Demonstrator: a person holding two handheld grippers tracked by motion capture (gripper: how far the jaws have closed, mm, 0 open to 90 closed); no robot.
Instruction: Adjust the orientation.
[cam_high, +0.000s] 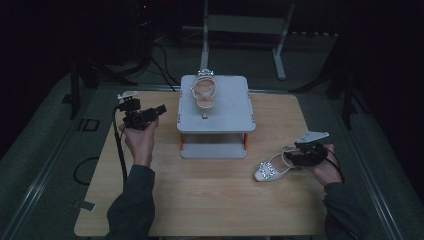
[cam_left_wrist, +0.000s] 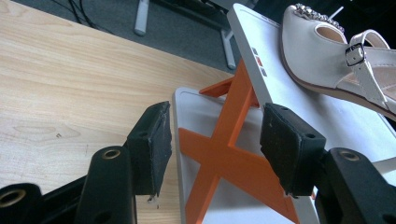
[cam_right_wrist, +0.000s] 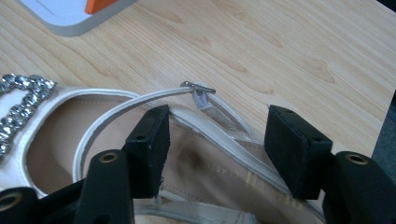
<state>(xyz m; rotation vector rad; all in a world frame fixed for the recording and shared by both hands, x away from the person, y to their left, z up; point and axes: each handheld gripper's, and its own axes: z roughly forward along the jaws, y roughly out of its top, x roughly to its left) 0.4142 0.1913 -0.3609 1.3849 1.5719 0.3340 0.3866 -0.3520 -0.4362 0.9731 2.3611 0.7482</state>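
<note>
Right claw (cam_high: 292, 159) is sitting over the heel end of a white sandal (cam_high: 271, 170) that is lying on the wooden counter (cam_high: 210, 200), near its right edge, jewelled toe pointing left in the high view. In the right gripper view its jaws are standing wide apart, one pad (cam_right_wrist: 148, 148) over the insole, the other (cam_right_wrist: 295, 149) past the outer edge; neither is pressing on the shoe. The ankle strap (cam_right_wrist: 140, 100) and its small buckle (cam_right_wrist: 198, 87) are lying just ahead of the pads.

Left claw (cam_high: 159, 111) is hovering left of the grey two-tier stand (cam_high: 235, 117), jaws apart with nothing between them, facing the stand's orange cross-brace (cam_left_wrist: 224, 154). A second white sandal (cam_high: 205, 92) is resting on the stand's top shelf, toward the back, well apart from the first.
</note>
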